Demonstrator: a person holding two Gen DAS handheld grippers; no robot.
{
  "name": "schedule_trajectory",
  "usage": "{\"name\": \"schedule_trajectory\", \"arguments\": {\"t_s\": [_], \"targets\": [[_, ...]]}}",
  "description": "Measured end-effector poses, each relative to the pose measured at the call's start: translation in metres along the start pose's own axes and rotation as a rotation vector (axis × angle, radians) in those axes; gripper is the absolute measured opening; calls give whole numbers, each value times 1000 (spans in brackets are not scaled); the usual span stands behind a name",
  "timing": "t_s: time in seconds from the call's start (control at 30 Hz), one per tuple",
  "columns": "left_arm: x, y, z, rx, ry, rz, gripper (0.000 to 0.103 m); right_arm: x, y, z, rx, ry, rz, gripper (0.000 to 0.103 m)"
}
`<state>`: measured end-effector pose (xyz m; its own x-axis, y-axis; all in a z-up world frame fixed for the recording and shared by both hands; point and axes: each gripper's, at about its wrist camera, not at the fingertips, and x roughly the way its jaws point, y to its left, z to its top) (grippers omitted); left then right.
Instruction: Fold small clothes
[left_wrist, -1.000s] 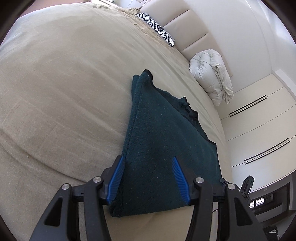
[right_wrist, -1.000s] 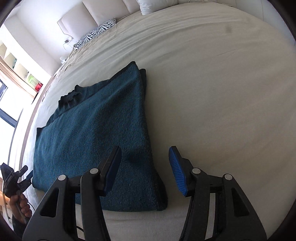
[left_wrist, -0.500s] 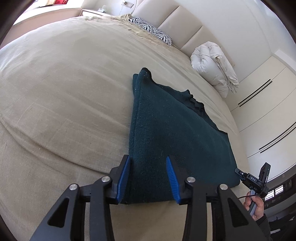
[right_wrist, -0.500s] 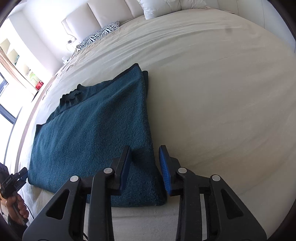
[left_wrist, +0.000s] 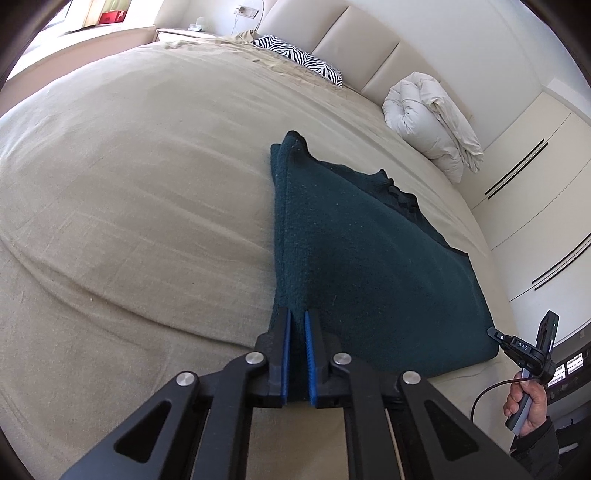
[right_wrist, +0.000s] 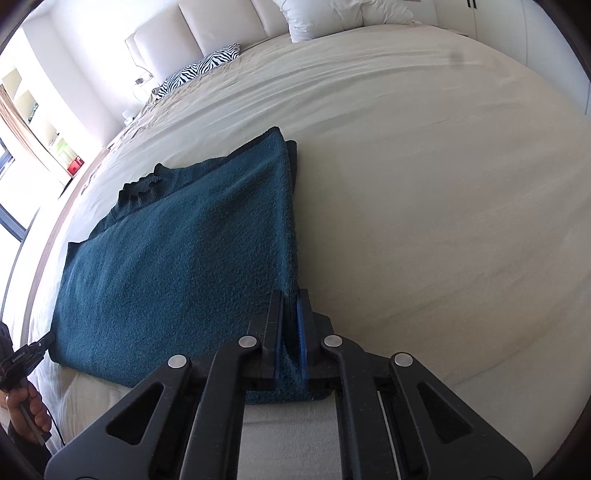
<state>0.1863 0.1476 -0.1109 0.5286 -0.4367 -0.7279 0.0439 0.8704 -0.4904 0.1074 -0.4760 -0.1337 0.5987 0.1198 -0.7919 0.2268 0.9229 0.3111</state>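
A dark teal knitted garment (left_wrist: 354, 258) lies flat and folded on the beige bed; it also shows in the right wrist view (right_wrist: 184, 258). My left gripper (left_wrist: 297, 317) is shut on the garment's near left corner, with cloth pinched between the blue pads. My right gripper (right_wrist: 290, 299) is shut on the garment's near right corner along its folded edge. The right gripper also appears at the far right of the left wrist view (left_wrist: 524, 347), and the left gripper at the far left of the right wrist view (right_wrist: 26, 354).
The bed sheet (left_wrist: 129, 184) spreads wide around the garment. A zebra-print pillow (left_wrist: 299, 59) and a rolled white duvet (left_wrist: 432, 118) lie by the padded headboard. White wardrobe doors (left_wrist: 535, 184) stand beyond the bed.
Both grippers went from open to shut, closing on the garment's two near corners. Both moved slightly forward onto the cloth edge.
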Motion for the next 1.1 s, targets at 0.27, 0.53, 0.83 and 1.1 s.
{"name": "schedule_trajectory", "arguments": {"t_s": [0.27,0.53,0.83,1.1], "targets": [[-2,4,-2,-5,2,-5,8,-8,-7,-6,24,-5,18,5],[-1,12,-6,-26,11,-15,8,-10,-11,-13,40,1,25,5],[-1,16,-11,-36,16,-18,8,-6,-18,-19,66,11,38,5],[-28,3,3,-32,-72,15,43,-15,-25,-18,136,9,59,16]]}}
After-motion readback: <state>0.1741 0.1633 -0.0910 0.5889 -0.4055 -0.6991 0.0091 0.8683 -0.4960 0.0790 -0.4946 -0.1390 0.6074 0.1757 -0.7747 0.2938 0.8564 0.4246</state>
